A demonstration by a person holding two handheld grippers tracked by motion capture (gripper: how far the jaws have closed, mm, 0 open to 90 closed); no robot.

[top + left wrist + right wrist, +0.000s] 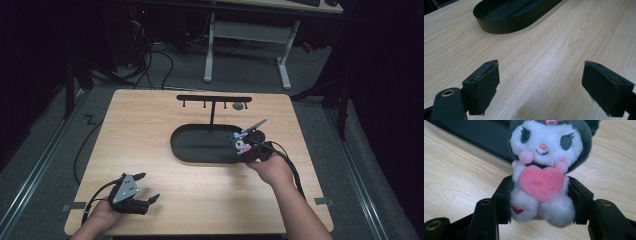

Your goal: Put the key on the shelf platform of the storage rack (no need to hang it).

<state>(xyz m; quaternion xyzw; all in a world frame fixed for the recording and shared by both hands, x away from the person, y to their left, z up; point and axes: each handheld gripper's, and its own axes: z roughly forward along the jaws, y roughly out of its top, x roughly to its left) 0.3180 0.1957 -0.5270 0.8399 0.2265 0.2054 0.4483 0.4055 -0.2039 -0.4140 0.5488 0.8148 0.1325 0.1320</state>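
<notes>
Two grippers were in play, and only one had work in it. My right gripper (pixel 243 145) had its jaws closed on the plush (pixel 543 173), squeezing the soft body at the waist from both sides, head and pink heart standing clear above the pads. In the high view I had the plush (pixel 241 141) held at the right end of the tray (pixel 200 145), over or just above its rim; whether it touched the tray I could not tell. In the right gripper view the table (pixel 454 185) lay under the toy and the tray's dark wall behind its head.

My left gripper (pixel 141 191) sat near the front left corner of the table (pixel 150 130), jaws spread wide with nothing between them, only bare wood showing between the pads in its own view, the tray (pixel 506 22) well ahead.

Behind the tray stood the rack (pixel 214 99), a black T-shaped stand with small pegs under its bar. A loop or strap (pixel 256 124) seemed to stick up from the toy's head toward it, though it was too small to be sure.

I judged the pick-up done and the grasp firm. What remained, as I read it, was the placing: either setting the plush down in the tray or carrying it up to a peg, then letting go. Neither had happened yet.
</notes>
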